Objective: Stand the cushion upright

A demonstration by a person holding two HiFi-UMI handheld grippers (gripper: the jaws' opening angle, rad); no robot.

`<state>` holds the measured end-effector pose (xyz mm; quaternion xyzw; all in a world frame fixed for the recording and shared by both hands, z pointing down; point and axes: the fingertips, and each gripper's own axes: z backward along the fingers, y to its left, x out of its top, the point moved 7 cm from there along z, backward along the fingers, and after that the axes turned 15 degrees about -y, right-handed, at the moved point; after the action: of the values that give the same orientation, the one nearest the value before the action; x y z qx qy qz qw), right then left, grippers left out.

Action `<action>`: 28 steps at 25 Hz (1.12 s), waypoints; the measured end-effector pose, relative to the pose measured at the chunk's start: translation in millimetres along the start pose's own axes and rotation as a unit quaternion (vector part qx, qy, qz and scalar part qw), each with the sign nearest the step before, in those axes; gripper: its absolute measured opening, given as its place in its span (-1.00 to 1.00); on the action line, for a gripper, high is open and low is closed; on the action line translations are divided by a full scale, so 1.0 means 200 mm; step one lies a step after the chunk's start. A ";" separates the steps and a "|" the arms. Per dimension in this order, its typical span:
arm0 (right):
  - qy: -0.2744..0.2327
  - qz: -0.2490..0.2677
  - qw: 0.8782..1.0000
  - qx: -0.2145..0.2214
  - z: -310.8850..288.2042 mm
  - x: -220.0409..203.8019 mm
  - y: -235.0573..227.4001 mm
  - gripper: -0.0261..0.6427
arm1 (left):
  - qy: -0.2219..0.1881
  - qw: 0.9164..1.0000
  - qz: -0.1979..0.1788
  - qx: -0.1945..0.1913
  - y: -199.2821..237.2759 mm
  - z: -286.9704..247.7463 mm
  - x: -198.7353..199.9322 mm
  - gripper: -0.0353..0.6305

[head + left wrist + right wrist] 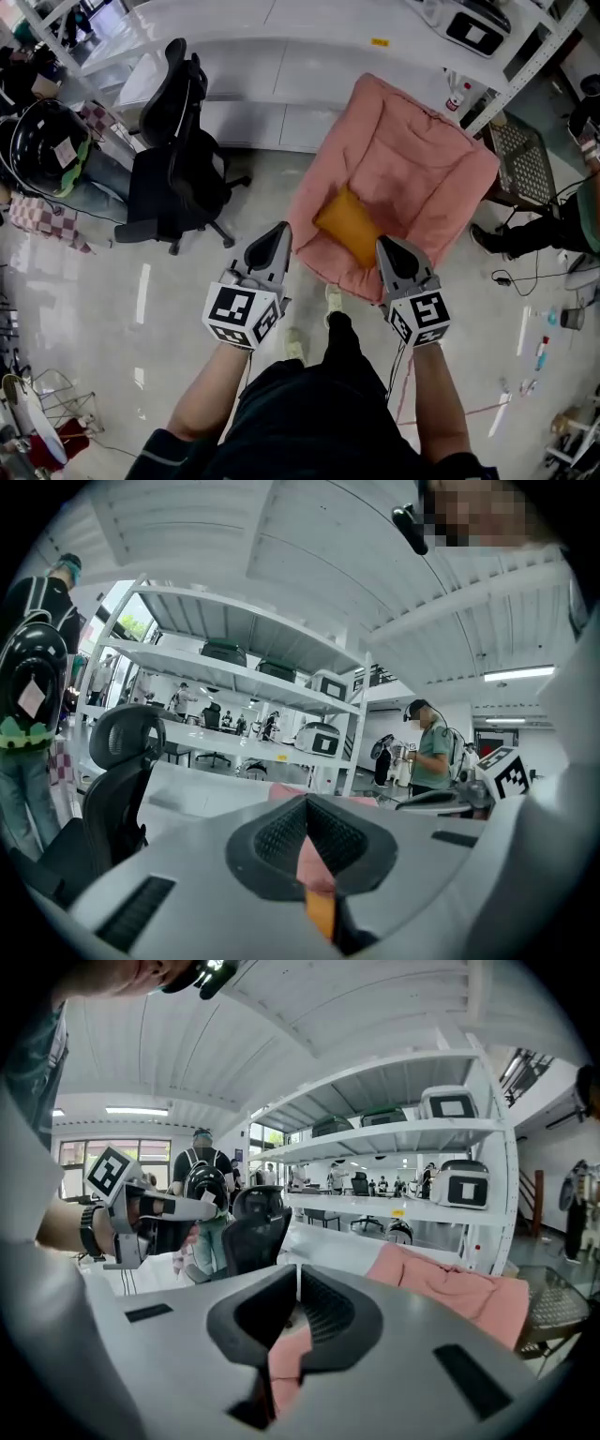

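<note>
Two grey handheld grippers reach forward side by side above a glossy pale floor [112, 309], both angled slightly downward. On one side, the left gripper [279, 231] has its jaws pressed together with nothing between them; the right gripper [384, 244] is likewise closed and empty. Just ahead, between their tips and closer to the right one, a flat orange square cushion [349, 225] lies on a large pink quilted pad [422, 150], not yet raised. Flanking it probably lets each gripper take an edge and tip it up. Beyond the left gripper stands a black mesh office chair [173, 141]; beyond the pad, white metal shelving [521, 64]
</note>
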<state>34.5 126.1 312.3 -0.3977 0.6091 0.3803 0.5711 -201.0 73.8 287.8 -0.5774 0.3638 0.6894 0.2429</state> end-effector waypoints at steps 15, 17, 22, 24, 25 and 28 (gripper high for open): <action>0.125 -0.006 0.987 0.103 -0.64 -0.85 -0.49 -0.90 | 0.052 0.997 0.029 0.057 0.29 -0.61 -0.65 -0.88; 0.143 -0.003 0.984 0.111 -0.69 -0.97 -0.52 -0.90 | 0.059 0.996 0.034 0.063 0.32 -0.65 -0.74 -0.88; 0.189 -0.004 0.973 0.132 -0.78 -1.27 -0.56 -0.75 | 0.075 0.993 0.046 0.074 0.37 -0.71 -0.93 -0.88; 0.207 0.001 0.969 0.136 -0.80 -1.39 -0.56 -0.69 | 0.081 0.993 0.047 0.077 0.39 -0.73 -1.01 -0.88; 0.216 0.005 0.967 0.138 -0.81 -1.45 -0.56 -0.67 | 0.083 0.992 0.047 0.078 0.41 -0.74 -1.04 -0.88; 0.241 0.016 0.960 0.139 -0.85 -1.61 -0.55 -0.61 | 0.089 0.992 0.048 0.077 0.44 -0.75 -1.13 -0.88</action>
<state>77.9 -57.3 642.7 -0.3842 0.7818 0.1939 0.4512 -124.8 -78.7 515.7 -0.5979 0.4634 0.6158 0.2204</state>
